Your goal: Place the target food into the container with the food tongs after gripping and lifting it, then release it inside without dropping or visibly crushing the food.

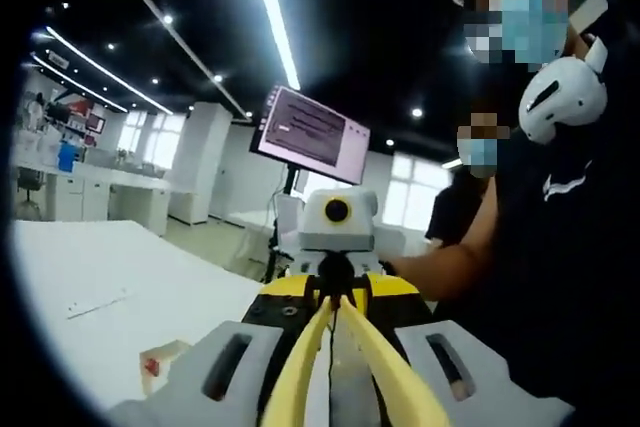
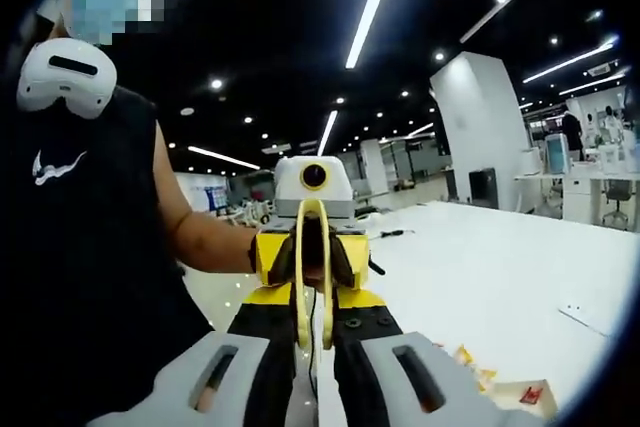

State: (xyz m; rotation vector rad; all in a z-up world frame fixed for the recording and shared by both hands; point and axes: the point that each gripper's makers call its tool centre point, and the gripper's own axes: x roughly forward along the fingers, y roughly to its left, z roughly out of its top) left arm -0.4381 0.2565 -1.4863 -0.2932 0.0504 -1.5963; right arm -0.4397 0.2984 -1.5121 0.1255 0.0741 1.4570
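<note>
Both grippers face each other over the white table (image 1: 110, 297). Left gripper (image 1: 335, 347) and right gripper (image 2: 312, 332): jaws closed on yellow tongs (image 2: 312, 267), approx. shut. Food, possibly the packet (image 2: 525, 394), lies near right. Open tongs before descending; squeeze gently.

The monitor (image 1: 312, 133) shows text too blurred to read.

Bare white table (image 2: 500, 267) beyond facing grippers.

Dark ceiling lit by strip lights (image 1: 275, 12); white table (image 2: 500, 267), monitor (image 1: 312, 132), white pillar (image 2: 480, 132) are seen.
</note>
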